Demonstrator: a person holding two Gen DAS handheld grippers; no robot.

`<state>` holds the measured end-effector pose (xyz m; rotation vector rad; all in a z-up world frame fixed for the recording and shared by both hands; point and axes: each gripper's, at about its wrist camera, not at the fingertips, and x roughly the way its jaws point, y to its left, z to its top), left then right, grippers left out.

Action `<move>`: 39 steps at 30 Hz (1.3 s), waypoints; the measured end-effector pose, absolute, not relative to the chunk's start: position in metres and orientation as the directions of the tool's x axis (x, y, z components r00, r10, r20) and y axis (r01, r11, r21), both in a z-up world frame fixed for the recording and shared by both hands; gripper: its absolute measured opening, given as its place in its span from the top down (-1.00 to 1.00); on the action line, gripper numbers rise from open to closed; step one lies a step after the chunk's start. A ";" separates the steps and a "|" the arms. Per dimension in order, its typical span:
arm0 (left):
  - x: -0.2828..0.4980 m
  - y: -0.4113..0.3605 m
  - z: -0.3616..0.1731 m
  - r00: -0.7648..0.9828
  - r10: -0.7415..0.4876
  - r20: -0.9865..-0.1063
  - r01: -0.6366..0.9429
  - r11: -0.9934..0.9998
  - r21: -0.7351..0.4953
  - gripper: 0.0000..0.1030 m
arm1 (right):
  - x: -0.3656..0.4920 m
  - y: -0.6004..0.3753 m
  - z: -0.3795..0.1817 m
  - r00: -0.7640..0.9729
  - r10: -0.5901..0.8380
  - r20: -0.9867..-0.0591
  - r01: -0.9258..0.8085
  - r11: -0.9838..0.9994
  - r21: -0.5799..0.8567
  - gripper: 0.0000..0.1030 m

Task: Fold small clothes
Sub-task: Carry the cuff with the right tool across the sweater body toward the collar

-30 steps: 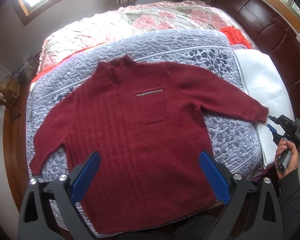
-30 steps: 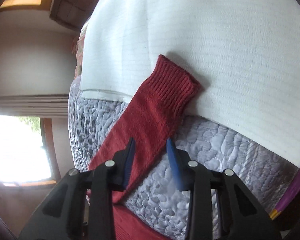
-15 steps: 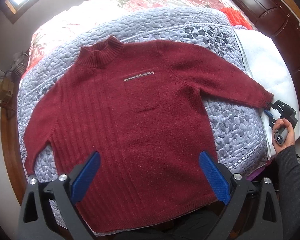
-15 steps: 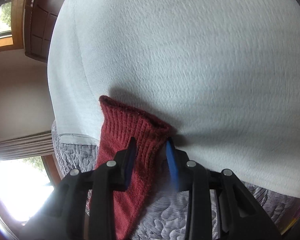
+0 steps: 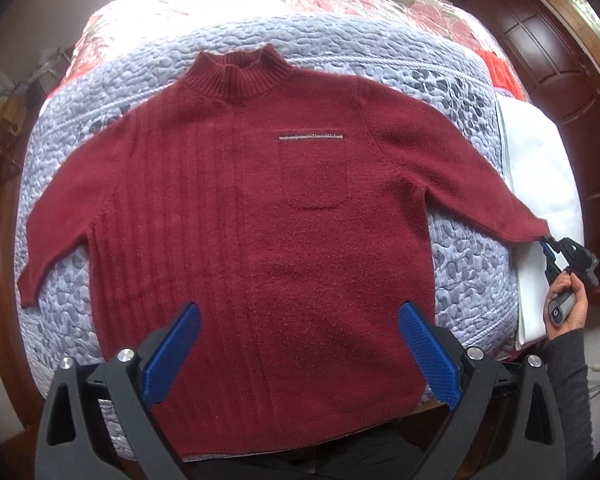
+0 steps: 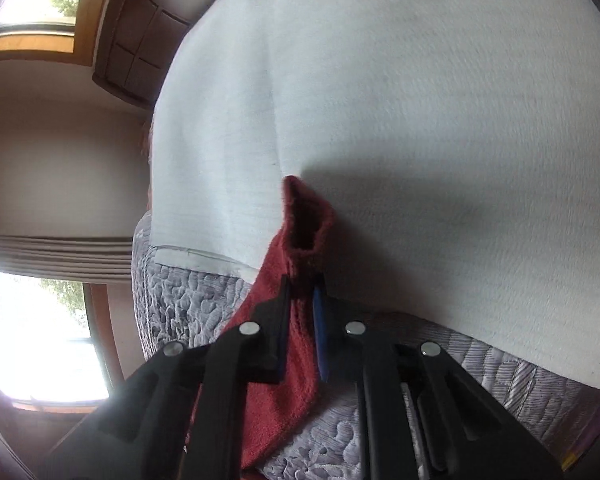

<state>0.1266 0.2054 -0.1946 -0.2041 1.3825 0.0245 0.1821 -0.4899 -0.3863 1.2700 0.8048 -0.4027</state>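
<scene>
**Sweater Flat on the Quilted Bed**

While the left tongs point(image 5: 296, 356) hover spread above its hem, the maroon sweater point(image 5: 256, 240) lies flat on the grey quilted bed point(image 5: 468, 272). The right tongs point(image 6: 302, 322) pinch its cuff point(image 6: 304, 220) against a white sheet point(image 6: 420, 100), a dark wooden wardrobe point(image 6: 140, 40) beyond.

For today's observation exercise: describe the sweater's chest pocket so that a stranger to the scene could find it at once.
A dark red sweater lies flat, front up, on the grey quilted bedspread. Below the ribbed collar, toward the sleeve whose cuff the right gripper pinches, sits the pocket. A silvery trim strip along its top marks it out.
</scene>
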 end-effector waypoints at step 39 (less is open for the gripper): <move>0.170 0.383 -0.230 0.444 -0.399 -0.803 -0.318 0.768 -0.557 -0.92 | 0.284 0.056 -0.340 0.371 0.249 -0.895 -0.381 0.920 0.098 0.82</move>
